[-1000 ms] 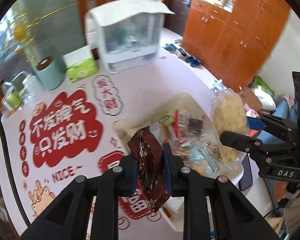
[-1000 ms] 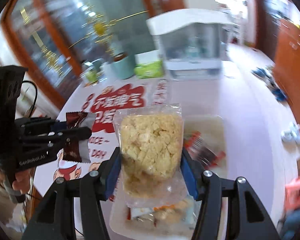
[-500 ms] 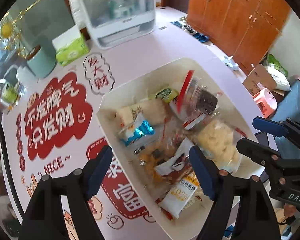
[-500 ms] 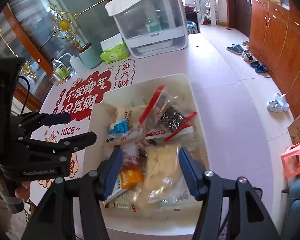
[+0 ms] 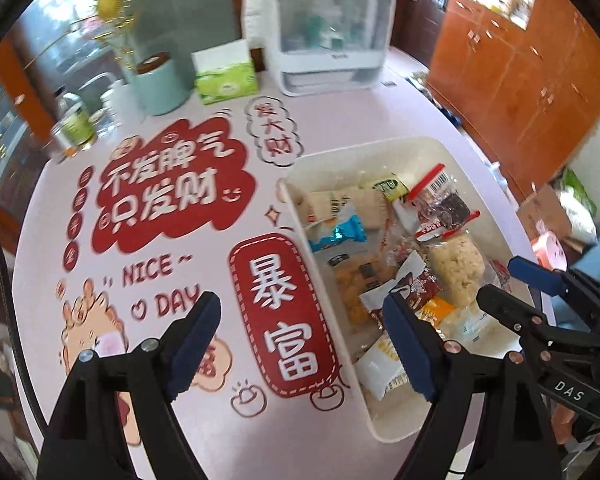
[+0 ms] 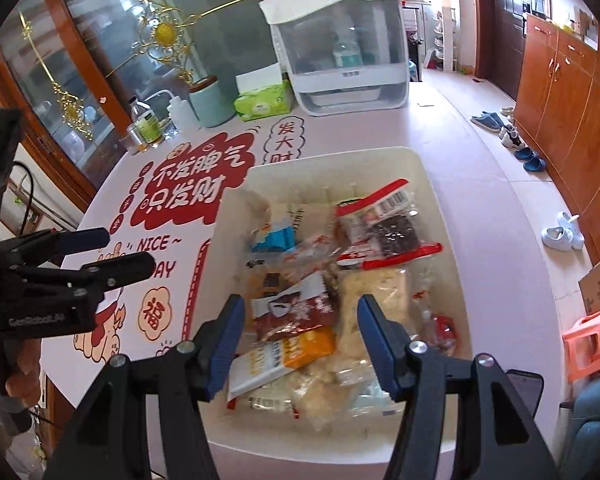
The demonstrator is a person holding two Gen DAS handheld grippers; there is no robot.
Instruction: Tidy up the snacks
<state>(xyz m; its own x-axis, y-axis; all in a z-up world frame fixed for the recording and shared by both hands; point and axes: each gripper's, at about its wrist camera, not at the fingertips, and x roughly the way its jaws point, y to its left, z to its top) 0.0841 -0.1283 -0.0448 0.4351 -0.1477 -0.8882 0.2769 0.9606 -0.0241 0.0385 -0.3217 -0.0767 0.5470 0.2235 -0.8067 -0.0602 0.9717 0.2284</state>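
Item: white plastic bin (image 6: 432,184), rectangular, standing on a pink surface (image 5: 228,420) printed with red and white Chinese characters and the words "NICE DAY". Contents, heaped loosely: a clear bag of pale puffed-rice crackers (image 5: 456,268) on the bin's right side; a brown-and-red snack packet (image 6: 296,312) near the middle; an orange-and-white packet (image 6: 284,356) just below it; a blue-and-white wrapper (image 6: 274,238) toward the far left; a red-edged clear bag holding dark pieces (image 6: 384,224) toward the far right; a small green-and-yellow packet (image 5: 388,186) near the far wall. Left claw (image 5: 300,344): jaws opening, spread wide, empty, straddling the bin's left wall with one finger over the printed surface and the other over the packets. Right claw (image 6: 300,344): jaws partly apart, empty, hanging over the near end of the bin above the brown-and-red snack packet and the orange-and-white packet, pads clear of both. Background, far edge of surface: white lidded storage box (image 6: 340,48) with clear front, green tissue pack (image 6: 264,100), teal canister (image 6: 208,100), small bottle with green label (image 6: 146,124). A hand (image 6: 20,376) grips the left claw's handle at the frame's left edge.
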